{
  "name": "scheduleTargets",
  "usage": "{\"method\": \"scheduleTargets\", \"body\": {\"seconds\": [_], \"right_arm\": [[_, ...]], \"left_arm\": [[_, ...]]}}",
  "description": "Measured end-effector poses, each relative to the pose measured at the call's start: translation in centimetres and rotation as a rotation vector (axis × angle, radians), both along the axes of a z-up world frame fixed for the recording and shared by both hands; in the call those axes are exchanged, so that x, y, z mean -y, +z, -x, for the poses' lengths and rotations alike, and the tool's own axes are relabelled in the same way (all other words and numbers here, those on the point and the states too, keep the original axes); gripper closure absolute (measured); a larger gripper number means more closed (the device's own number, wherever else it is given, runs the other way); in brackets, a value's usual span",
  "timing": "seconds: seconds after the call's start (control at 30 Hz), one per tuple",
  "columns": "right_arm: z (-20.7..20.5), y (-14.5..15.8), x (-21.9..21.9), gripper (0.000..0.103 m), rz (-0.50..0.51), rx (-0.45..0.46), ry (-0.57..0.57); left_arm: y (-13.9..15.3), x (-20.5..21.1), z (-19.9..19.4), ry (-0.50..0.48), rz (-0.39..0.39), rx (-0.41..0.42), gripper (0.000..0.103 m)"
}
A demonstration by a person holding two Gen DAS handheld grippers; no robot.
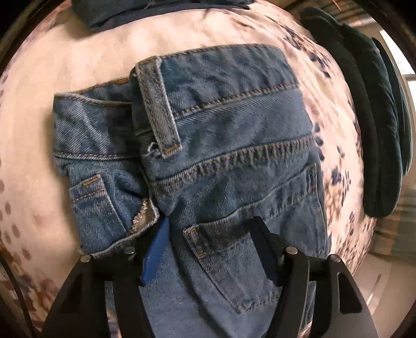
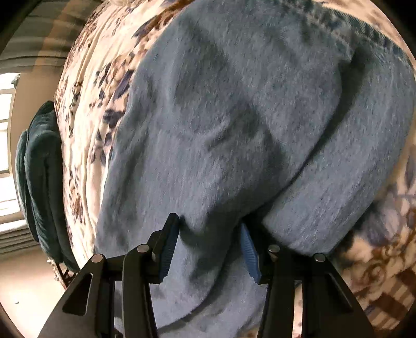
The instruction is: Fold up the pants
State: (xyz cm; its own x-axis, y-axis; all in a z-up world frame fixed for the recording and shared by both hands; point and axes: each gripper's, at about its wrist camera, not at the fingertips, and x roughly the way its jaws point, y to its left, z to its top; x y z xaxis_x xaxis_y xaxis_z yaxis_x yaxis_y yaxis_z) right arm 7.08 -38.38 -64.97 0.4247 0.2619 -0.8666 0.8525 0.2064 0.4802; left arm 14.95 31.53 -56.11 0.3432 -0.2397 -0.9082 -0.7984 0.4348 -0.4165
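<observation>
The jeans [image 1: 223, 145] lie on a bed cover [image 1: 65, 65] with a pale flower pattern, with the waistband and a belt loop [image 1: 158, 109] turned up toward the far side of the left wrist view. They are already doubled, one half over the other, and the back pocket [image 1: 234, 260] is on top.

Denim like this is heavy and rather stiff, but it still bends and sags. I judge it will not slip easily, because the weave is rough. The best places to hold are the thick parts: the waistband, the seams, or a full fold of the leg.

The left gripper [image 1: 210, 249] is over the pocket, with its jaws set wide on both sides of the cloth, not closed. The right gripper [image 2: 208, 247] has a raised ridge of the leg fabric between its jaws, which are moderately apart. I cannot tell if they really press it.

Beyond the jeans, another dark denim piece [image 1: 156, 10] lies at the far edge, and dark green cushions [image 1: 364, 117] stand beside the bed.
</observation>
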Motion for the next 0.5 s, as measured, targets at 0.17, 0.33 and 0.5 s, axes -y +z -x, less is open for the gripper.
{"method": "scheduleTargets", "body": {"seconds": [0.17, 0.33, 0.5], "right_arm": [[-0.1, 0.1, -0.7, 0.053, -0.019, 0.017, 0.015], [-0.6, 0.0, -1.0, 0.051, -0.007, 0.030, 0.005], [-1.2, 0.3, -1.0, 0.071, 0.014, 0.074, -0.010]], "left_arm": [[0.3, 0.1, 2.0, 0.005, 0.096, 0.020, 0.041], [-0.5, -0.2, 0.5, 0.024, 0.068, 0.015, 0.043], [1.0, 1.4, -2.1, -0.047, -0.071, 0.004, 0.067]]}}
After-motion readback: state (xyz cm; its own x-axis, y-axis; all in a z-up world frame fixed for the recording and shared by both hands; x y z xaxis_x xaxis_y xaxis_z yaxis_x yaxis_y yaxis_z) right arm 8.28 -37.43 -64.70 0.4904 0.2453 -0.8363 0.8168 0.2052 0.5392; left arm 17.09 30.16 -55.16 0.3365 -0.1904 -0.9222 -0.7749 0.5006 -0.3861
